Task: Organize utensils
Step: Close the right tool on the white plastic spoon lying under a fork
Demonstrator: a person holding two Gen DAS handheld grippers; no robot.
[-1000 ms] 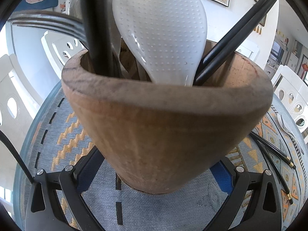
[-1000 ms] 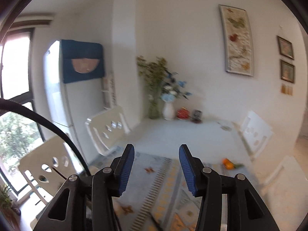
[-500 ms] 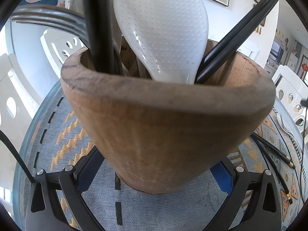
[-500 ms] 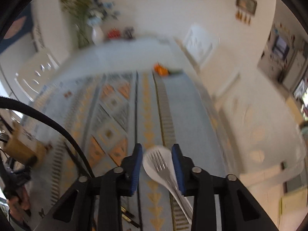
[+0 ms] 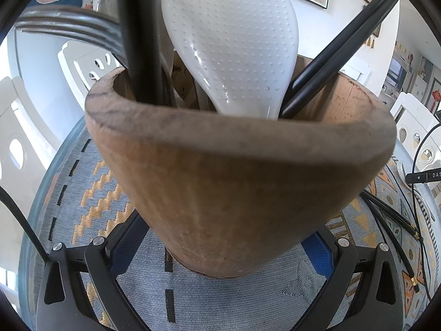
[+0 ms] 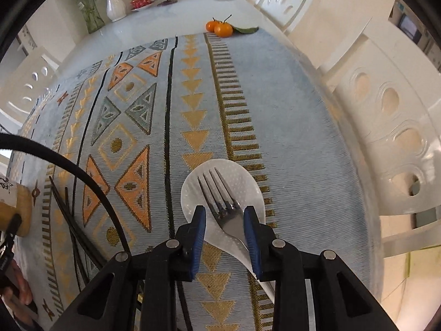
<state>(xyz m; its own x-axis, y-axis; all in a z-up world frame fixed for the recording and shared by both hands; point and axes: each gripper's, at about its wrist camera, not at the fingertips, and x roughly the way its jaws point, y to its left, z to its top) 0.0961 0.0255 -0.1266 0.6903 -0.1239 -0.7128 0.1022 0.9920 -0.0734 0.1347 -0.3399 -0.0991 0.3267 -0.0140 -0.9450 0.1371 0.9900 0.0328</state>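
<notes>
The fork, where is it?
In the right wrist view the fork lies on top of the white rice paddle on the patterned cloth, low in the middle, between the open fingers of the right claw.

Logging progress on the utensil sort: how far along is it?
Partly done. The wooden holder, gripped by the left gripper, already has a white rice paddle, a fork and black chopsticks in it. In hand: the right gripper is open around a fork lying on another paddle. Left: those two and the loose chopsticks.
</notes>
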